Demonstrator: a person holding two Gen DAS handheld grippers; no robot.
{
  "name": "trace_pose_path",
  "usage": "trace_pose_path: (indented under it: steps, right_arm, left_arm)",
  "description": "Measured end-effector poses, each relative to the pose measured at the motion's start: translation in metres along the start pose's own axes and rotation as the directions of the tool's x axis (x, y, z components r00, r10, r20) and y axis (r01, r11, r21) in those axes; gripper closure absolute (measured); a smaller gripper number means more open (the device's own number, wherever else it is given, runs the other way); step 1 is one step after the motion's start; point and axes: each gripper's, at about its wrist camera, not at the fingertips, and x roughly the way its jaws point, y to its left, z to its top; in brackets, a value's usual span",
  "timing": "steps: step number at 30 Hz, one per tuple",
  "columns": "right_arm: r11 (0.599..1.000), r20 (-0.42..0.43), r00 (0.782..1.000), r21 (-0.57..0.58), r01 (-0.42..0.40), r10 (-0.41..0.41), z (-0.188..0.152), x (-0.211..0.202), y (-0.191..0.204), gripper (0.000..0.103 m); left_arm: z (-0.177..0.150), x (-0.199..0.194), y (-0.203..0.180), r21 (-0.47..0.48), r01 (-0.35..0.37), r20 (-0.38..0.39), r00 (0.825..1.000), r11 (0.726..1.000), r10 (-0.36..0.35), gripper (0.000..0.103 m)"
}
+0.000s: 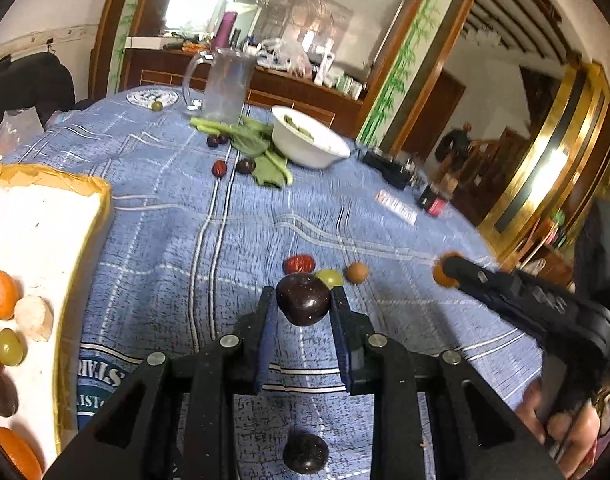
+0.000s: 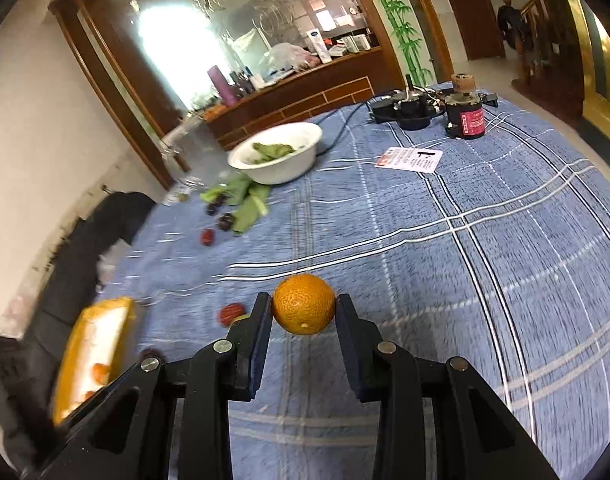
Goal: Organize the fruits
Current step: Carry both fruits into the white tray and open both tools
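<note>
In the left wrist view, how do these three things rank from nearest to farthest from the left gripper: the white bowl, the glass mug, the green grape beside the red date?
1. The green grape, just beyond the fingers of the left gripper, right of the red date.
2. The white bowl, farther back, right of centre.
3. The glass mug, behind the bowl, to its left.

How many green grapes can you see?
3 green grapes: one in the box, one beside a red date, one near the clear mug. More may be hidden.

Blue tablecloth [image 1: 225,240] emblem reads, perhaps, "STAR", upside down.
</note>
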Motion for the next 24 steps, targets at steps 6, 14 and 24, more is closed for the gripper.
trace_pose_path:
  steps: [6,14,24]
  right_arm:
    - [0.988,-0.032,0.989,-0.049,-0.144,0.142,-0.009,-0.044,0.035,0.068]
    - [0.930,-0.216,0.911,-0.041,-0.367,0.350,-0.045,-0.011,0.104,0.068]
    - [0.872,-0.393,0.862,-0.232,-0.430,0.321,-0.117,0.029,0.198,0.067]
  left_arm:
    - [-0.003,-0.060,0.014,-0.036,0.007,0.058,0.998,0.999,-0.005,0.078]
    - [-0.022,-0.134,0.075,-0.122,-0.181,0.091,0.977,0.976,0.192,0.077]
    - [-0.027,-0.141,0.141,-0.215,-0.392,0.007,0.915,0.894,0.403,0.077]
